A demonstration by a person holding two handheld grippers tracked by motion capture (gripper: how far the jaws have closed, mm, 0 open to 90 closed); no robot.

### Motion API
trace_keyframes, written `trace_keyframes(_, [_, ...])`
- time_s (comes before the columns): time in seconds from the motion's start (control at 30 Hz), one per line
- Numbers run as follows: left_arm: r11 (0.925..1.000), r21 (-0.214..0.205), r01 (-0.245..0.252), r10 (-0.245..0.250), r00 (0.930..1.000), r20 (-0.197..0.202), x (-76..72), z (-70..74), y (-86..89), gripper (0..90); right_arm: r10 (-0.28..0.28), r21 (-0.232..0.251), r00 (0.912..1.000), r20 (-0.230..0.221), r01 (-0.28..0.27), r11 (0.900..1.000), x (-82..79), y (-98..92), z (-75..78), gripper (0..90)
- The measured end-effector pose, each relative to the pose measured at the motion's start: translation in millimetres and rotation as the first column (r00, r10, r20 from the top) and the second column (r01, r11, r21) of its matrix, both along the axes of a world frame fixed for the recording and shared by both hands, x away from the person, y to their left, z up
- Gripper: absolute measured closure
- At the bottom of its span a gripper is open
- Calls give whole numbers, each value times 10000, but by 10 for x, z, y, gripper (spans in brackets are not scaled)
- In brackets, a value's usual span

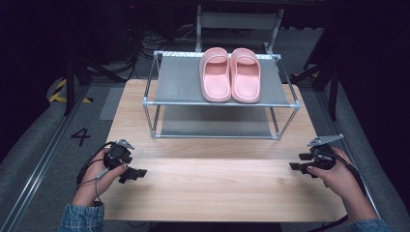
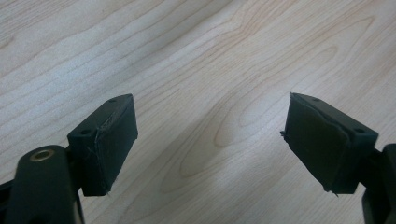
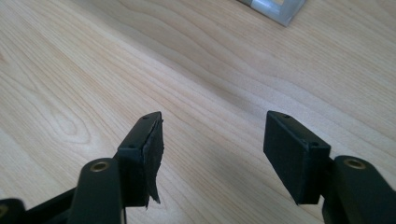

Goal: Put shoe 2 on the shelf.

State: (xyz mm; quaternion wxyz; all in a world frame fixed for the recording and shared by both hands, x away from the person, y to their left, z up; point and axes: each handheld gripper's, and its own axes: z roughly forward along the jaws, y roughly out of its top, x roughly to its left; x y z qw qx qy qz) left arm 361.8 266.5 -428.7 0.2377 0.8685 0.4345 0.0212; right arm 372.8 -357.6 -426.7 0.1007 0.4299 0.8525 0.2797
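Nearest the camera, two hand-held grippers are held low over the pale wood-grain surface (image 1: 217, 188), the left hand-held gripper (image 1: 137, 173) and the right hand-held gripper (image 1: 296, 166) each with its jaws spread wide and nothing between them; in the two gripper views only bare wood is seen between the black pads (image 2: 107, 149). Well ahead of both, and between them, a pair of pink moulded foam slippers (image 1: 230, 74) is set side by side, touching, on the grey top shelf of a metal-framed rack (image 1: 183, 79), slightly nearer the right hand-held gripper than the left. The slippers are judged to be light, soft and springy rather than stiff, with a smooth skin that could slide under a shallow pinch; nothing about them looks fragile. A hold is best taken across the thick upper strap or on the sole's side wall, where the foam can be squeezed firmly without folding. One slipper per hand-held gripper would seem workable, each lifted clear of its neighbour.
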Motion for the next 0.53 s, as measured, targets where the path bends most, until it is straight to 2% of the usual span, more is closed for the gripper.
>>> trace_keyframes(0.13, [9998, -54, -215, 215, 9998, -18, 18, -24, 20, 179, 85, -93, 9999, -70, -86, 9999, 3, -6, -88, 380])
trace_keyframes(0.37, [9986, -31, -527, 527, 9986, -80, 44, -87, 69, 178, 157, -279, 9992, 365, -146, 9995, -11, 0, -234, 379])
trace_keyframes(0.53, [9978, -98, -652, 651, 9978, -91, 59, -107, 82, 178, 71, -134, 9981, 614, -63, 9999, -26, 5, -306, 376])
